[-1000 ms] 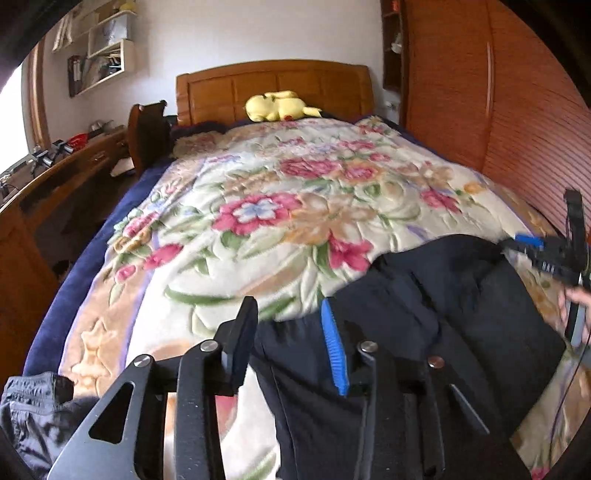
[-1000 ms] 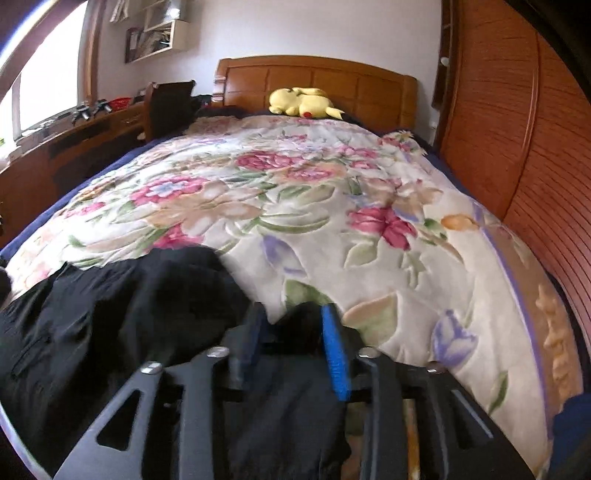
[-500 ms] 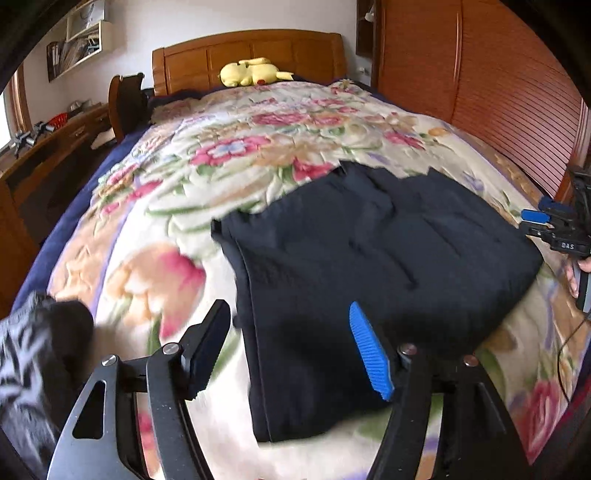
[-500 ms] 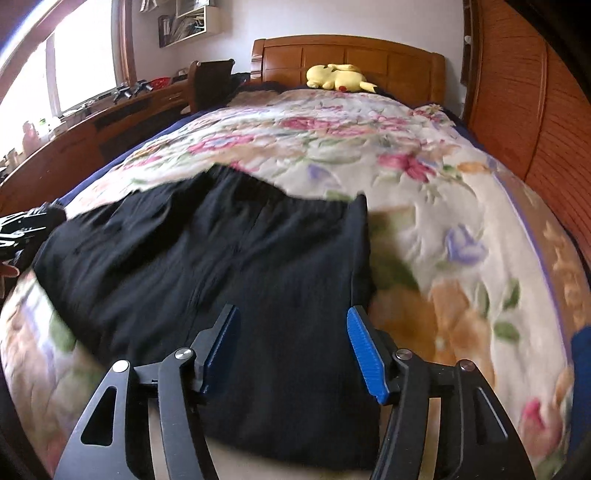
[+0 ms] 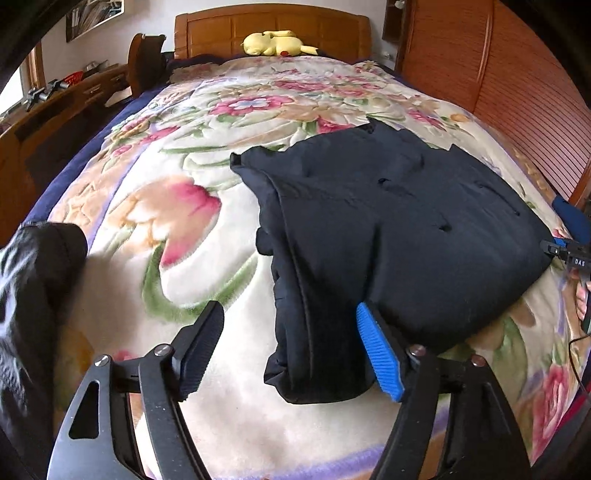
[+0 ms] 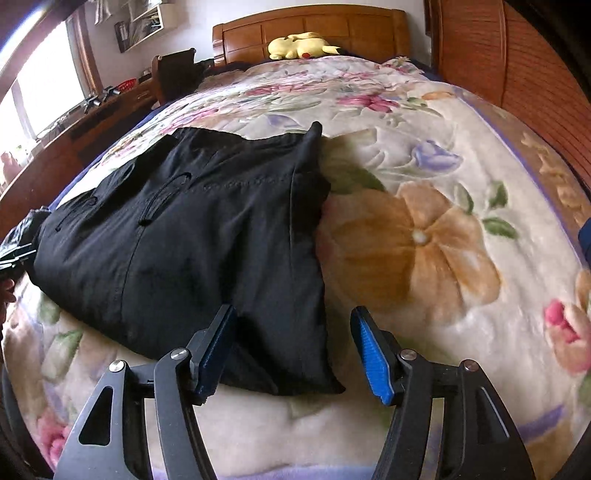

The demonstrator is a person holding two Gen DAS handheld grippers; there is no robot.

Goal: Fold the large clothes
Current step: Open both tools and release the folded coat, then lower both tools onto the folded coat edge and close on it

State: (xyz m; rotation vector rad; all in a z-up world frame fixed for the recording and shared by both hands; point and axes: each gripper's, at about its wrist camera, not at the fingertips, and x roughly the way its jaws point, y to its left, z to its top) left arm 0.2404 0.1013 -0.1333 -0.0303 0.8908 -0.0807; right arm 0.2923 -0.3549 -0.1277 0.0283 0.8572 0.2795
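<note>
Left gripper (image 5: 291, 350): jaws spread wide, holding nothing; black pad on one finger, ribbed blue pad on the other, the blue one just at the near edge of the garment. Right gripper (image 6: 293, 349): jaws likewise wide apart and empty, its dark pad over the near hem of the cloth, its blue pad over bare blanket. Folded black garment (image 5: 388, 236): lies flat on the bed, released by both tools, folded into a thick, roughly rectangular bundle with layered edges showing along its left side in the left wrist view; seams and small slits or loops show on the top layer; in the right wrist view the same garment (image 6: 192, 236) sits to the left of centre, its near corner between the fingers. Floral blanket (image 5: 177, 229): cream plush with pink, orange and purple blossoms and green leaves, covering the whole bed under the garment. Second dark garment (image 5: 29, 295): crumpled at the bed's near left corner, well apart from the folded one. Yellow plush toy (image 5: 275, 42): lying against the wooden headboard (image 5: 269, 26) at the far end. Wooden desk (image 5: 55, 110): along the left of the bed, small items on top too small to identify. Slatted wooden wardrobe (image 5: 517, 81): along the right side.
</note>
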